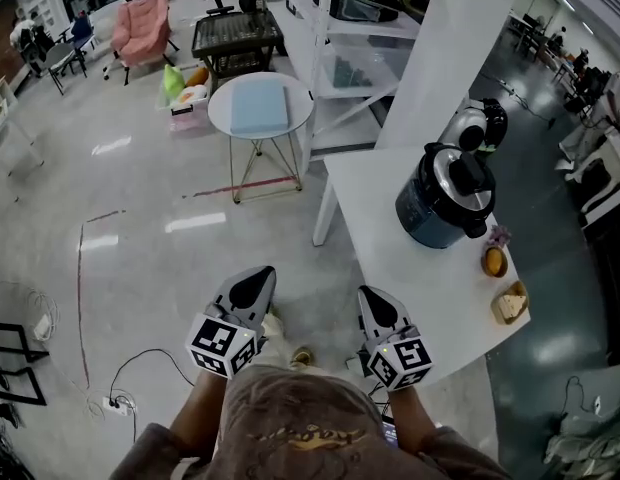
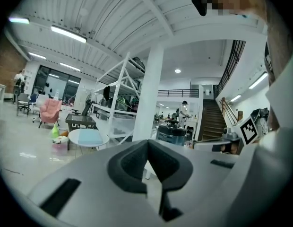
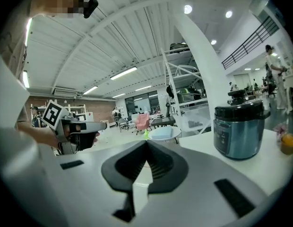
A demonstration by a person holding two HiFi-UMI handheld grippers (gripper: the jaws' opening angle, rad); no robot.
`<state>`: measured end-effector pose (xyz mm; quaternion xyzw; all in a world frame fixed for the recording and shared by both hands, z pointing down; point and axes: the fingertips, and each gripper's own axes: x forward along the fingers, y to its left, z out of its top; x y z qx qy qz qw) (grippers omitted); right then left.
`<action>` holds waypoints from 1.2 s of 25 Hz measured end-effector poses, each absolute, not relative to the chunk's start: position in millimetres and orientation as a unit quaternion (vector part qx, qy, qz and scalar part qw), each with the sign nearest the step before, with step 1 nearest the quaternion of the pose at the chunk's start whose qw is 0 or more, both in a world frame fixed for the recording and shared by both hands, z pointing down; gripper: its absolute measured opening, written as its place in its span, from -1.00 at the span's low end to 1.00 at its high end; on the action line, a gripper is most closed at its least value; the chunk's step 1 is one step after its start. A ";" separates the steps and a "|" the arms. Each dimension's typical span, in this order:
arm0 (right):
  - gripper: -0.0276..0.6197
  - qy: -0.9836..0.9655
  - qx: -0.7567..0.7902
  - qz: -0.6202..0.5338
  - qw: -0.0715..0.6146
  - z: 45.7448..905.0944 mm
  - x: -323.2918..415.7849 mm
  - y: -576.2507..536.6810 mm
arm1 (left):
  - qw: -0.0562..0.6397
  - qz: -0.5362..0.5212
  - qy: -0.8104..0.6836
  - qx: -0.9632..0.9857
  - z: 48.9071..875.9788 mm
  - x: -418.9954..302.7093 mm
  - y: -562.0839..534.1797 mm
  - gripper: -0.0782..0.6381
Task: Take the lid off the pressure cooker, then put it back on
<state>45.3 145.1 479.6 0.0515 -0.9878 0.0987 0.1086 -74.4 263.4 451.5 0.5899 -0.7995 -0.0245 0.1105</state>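
1. Pressure cooker sits on the far part of the white table, lid on, so removal hasn't started.
2. Left gripper and right gripper are held close to the person, well apart from the cooker; probably the approach stage.
3. Both jaws are pressed together, empty, touching nothing.

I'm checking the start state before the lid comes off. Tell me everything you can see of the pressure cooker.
The pressure cooker is a round pot with a dark blue-grey, slightly glossy body and a paler panel on its side. Its lid looks like shiny silver metal, topped by a black handle, and is seated on the pot. The cooker stands upright on the white table, towards the table's far end. Only the table touches it.
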 end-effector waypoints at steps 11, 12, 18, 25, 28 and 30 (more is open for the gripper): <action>-0.92 -0.989 0.027 0.083 0.120 483.9 -70.3 124.1 | 0.117 -0.034 -0.803 0.583 458.8 -178.1 238.0 -0.77; -0.92 -0.989 0.025 0.083 0.121 482.7 -82.7 121.7 | 0.119 -0.035 -0.804 0.582 458.2 -189.8 236.0 -0.77; -0.92 -0.987 0.014 0.085 0.133 487.0 -158.5 108.8 | 0.123 -0.036 -0.804 0.580 455.9 -263.8 220.0 -0.77; -0.92 -0.988 0.017 0.074 0.137 484.8 -243.2 95.1 | 0.116 -0.039 -0.797 0.592 448.6 -346.5 200.9 -0.77; -0.92 -0.987 0.022 0.073 0.138 480.6 -265.9 92.4 | 0.119 -0.042 -0.795 0.593 448.1 -371.7 197.3 -0.77; -0.92 -0.987 0.025 0.072 0.141 479.0 -275.4 88.8 | 0.121 -0.047 -0.792 0.597 447.0 -381.1 192.4 -0.77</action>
